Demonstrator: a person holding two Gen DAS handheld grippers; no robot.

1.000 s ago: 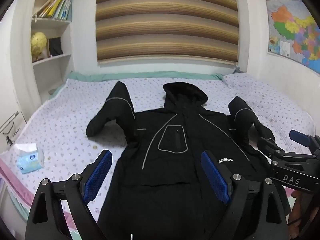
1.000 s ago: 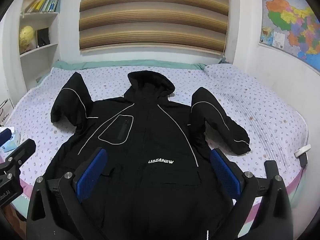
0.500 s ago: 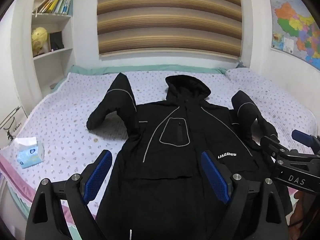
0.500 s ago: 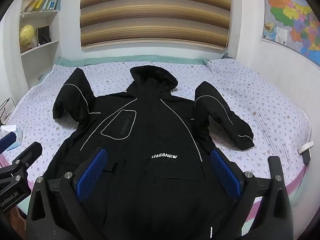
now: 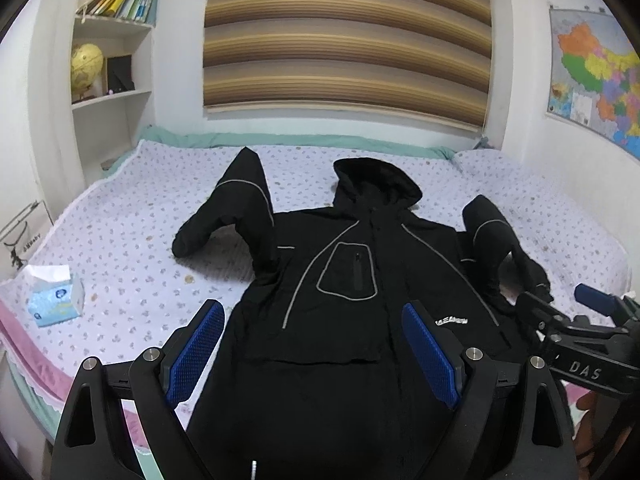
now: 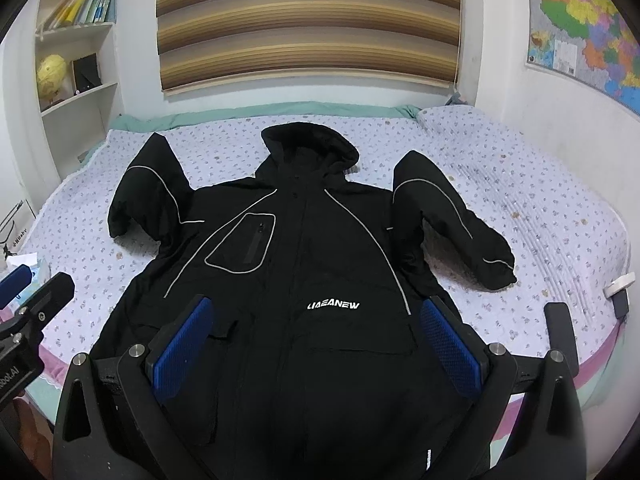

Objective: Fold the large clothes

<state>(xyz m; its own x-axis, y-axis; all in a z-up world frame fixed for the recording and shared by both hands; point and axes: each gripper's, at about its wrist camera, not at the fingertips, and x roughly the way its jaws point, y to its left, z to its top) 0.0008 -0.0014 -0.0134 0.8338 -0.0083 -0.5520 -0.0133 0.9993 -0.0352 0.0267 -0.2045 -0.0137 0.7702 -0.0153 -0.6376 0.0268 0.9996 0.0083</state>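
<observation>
- The bed point(image 6: 520, 200) with its flowered sheet carries everything; it sits lower in both views than one second ago, so both cameras have tilted up a little or drawn back. Nothing on it has moved.
- The black jacket point(image 6: 304, 248) lies face up in the middle of the bed, hood to the far side, hem at the near edge. It lies the same as before: flat and open, no fold made. I judge the task is only at its start.
- The left sleeve point(image 5: 236, 216) and the right sleeve point(image 6: 448, 216) are bent outward on the sheet, untouched. A first fold would probably bring one of them over the chest.
- The left tool point(image 5: 316, 354) hangs above the near hem, its blue pads wide apart and holding nothing, as before.
- The right tool point(image 6: 320, 346) is also wide and holds nothing, above the hem on the right; it has not gone closer to the cloth.
- A tissue box point(image 5: 56, 296) stays at the near left, well apart from the jacket.
</observation>
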